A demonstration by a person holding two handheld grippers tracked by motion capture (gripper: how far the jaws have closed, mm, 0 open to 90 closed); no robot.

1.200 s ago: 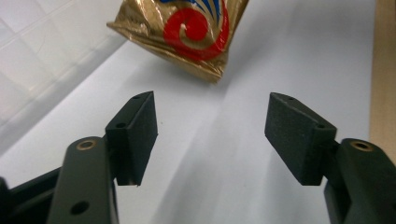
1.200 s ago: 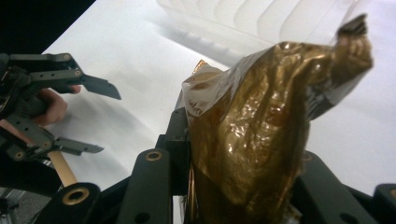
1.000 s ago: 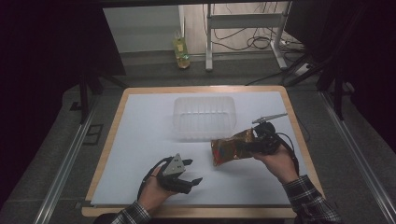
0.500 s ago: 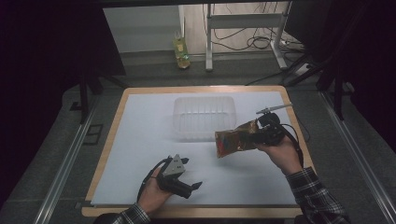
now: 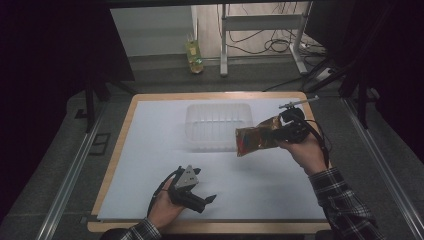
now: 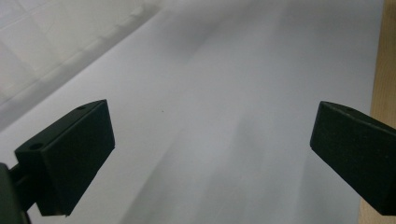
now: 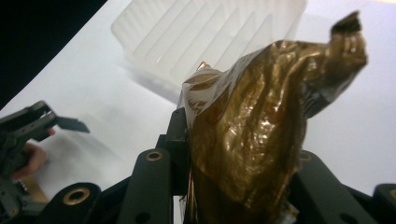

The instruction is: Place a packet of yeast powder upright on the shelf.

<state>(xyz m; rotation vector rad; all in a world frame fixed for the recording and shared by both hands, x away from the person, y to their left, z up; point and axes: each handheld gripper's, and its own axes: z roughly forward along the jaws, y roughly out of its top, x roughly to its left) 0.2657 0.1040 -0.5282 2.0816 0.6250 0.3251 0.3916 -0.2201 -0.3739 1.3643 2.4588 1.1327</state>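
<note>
The right tool (image 5: 280, 134) is clamped shut on one end of a crinkled gold-brown foil packet (image 5: 257, 139), which hangs in the air above the surface, toward its right edge and just beside the near right corner of the clear plastic container (image 5: 217, 125). The left tool (image 5: 200, 197) rests low near the front edge of the surface; its jaws have just been opening and now stand wide apart with nothing between them.

The main risk is the grip itself. The packet is soft and glossy, pinched at one end only, so its free bulk droops and could slide out of the jaws if the hand tilts or moves fast. If it is meant for the container, a drop from this spot would likely land on the rim or the white sheet beside it, and a knock from the tool could push the light container toward the far edge.

No brand or wording can be read: in the right gripper view the packet (image 7: 252, 140) shows only creased foil and glare, and any print may be hidden in the folds.
</note>
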